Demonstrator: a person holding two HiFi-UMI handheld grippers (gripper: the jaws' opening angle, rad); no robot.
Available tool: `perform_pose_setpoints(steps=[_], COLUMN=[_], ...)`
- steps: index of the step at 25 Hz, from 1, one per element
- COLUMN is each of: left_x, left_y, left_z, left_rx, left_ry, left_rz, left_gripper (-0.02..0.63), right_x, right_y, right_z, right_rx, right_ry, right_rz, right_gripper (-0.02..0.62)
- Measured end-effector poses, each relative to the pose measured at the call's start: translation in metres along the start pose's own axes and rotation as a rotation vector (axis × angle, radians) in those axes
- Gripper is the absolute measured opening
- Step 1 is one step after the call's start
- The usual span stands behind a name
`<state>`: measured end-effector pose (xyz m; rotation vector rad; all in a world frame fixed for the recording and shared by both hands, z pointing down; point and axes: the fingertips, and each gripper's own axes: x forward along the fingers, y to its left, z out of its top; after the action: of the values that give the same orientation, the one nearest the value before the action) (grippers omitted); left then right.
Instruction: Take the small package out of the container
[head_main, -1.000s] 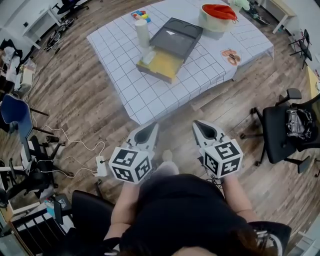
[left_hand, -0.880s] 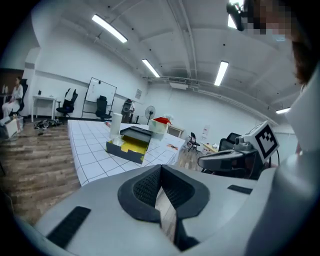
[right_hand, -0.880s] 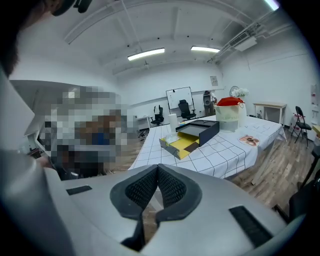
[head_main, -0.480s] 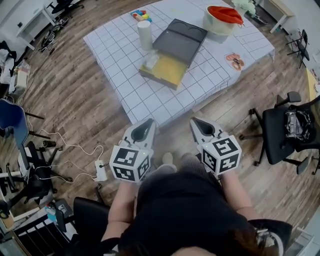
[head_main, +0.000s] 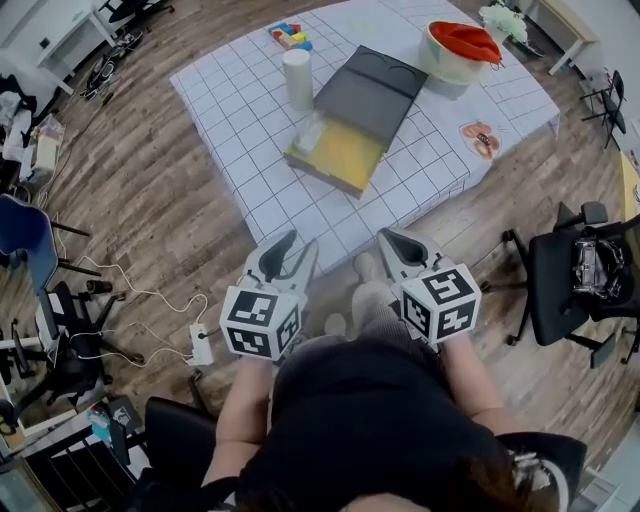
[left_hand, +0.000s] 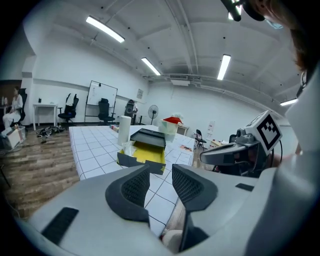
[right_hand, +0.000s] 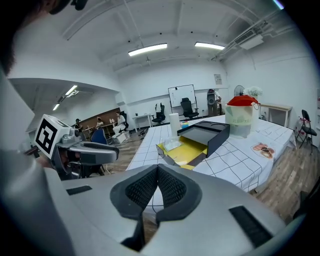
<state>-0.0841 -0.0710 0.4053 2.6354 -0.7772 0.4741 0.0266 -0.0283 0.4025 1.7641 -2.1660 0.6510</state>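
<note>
The table (head_main: 262, 170), under a checked cloth, is carrying the container (head_main: 345, 160) — an open box with a yellow lining, its dark lid (head_main: 372, 85) lying against its far side. Both grippers are hanging on the person's side of the container, well apart from it. The left gripper (head_main: 297, 248) is standing released, its jaws having just been opening, with nothing between them. The right gripper (head_main: 392, 240) is clenched pad to pad on nothing. The small package (head_main: 310, 132) — pale and clear-wrapped — is lying inside the container, in the corner nearest the white roll (head_main: 297, 78).

Judgement: the approach is under way and the pick is not yet begun. The released left gripper is sitting on the package's side of the container. It should be coming in over the near wall, straddling the wrap, closing gently, then lifting straight up clear of the wall.
</note>
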Motion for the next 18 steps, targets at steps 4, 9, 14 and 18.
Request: perform_pose_setpoints(steps=[4, 9, 14, 18], left_x=[0.019, 0.051, 0.082, 0.105], left_y=[0.015, 0.035, 0.063, 0.083], left_z=[0.009, 0.026, 0.039, 0.049], left_rx=[-0.013, -0.014, 0.026, 0.028], left_ry=[0.002, 0.012, 0.044, 0.061], left_rz=[0.05, 0.11, 0.193, 0.242], left_gripper=[0.155, 0.155, 0.161, 0.166], right_x=[0.023, 0.051, 0.083, 0.107], right_y=[-0.016, -0.043, -0.063, -0.076], right_z=[0.016, 0.039, 0.055, 0.067], right_rx=[-0.016, -0.039, -0.057, -0.077], right_ry=[-0.001, 0.003, 0.032, 0.049], right_rz=[0.037, 0.072, 0.123, 0.164], right_gripper=[0.015, 0.015, 0.015, 0.015])
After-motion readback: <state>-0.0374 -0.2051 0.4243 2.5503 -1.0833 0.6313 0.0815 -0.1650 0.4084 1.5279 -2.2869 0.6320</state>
